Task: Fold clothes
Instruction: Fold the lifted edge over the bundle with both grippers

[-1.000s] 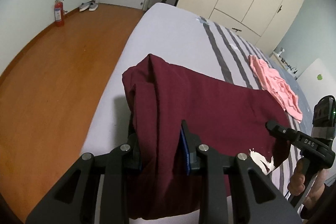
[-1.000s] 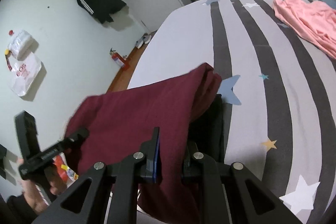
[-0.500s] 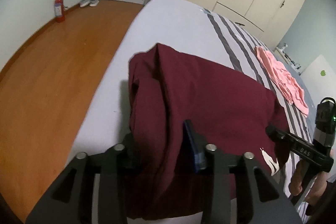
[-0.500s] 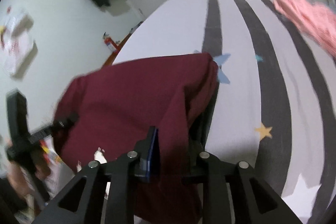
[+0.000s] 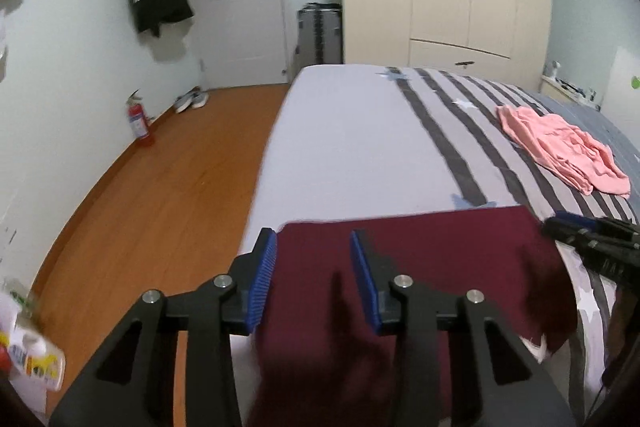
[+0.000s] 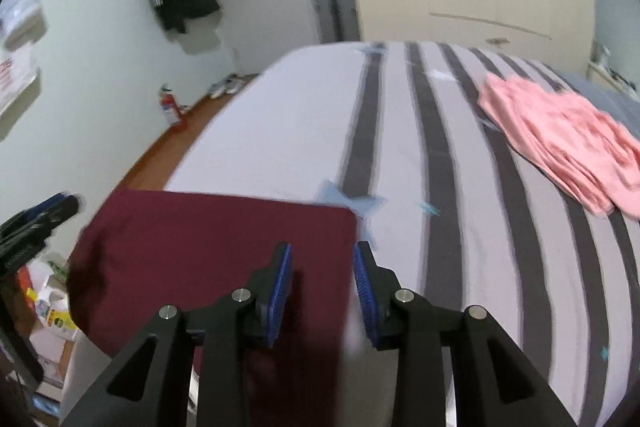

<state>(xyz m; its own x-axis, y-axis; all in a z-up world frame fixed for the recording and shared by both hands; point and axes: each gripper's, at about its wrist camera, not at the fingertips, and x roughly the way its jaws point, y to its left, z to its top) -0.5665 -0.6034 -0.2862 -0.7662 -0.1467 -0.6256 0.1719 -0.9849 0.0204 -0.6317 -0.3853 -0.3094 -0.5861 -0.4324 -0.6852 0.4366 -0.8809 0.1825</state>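
Maroon garment (image 5: 420, 259) is spread flat on the striped bed (image 5: 352, 147); left claw (image 5: 314, 267) and right claw (image 6: 322, 279), just opening, are held apart above it, gripping nothing.

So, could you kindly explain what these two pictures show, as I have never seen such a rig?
A person holds a two-finger gripper in each hand; a camera on each looks along its fingers. One picture is from the left gripper, the other from the right gripper. Both hover over a striped bed. A maroon garment lies folded flat at its near edge; a pink garment lies further back, unfolded. Both pairs of jaws have just been opening and stand apart over the maroon cloth, so nothing is held.
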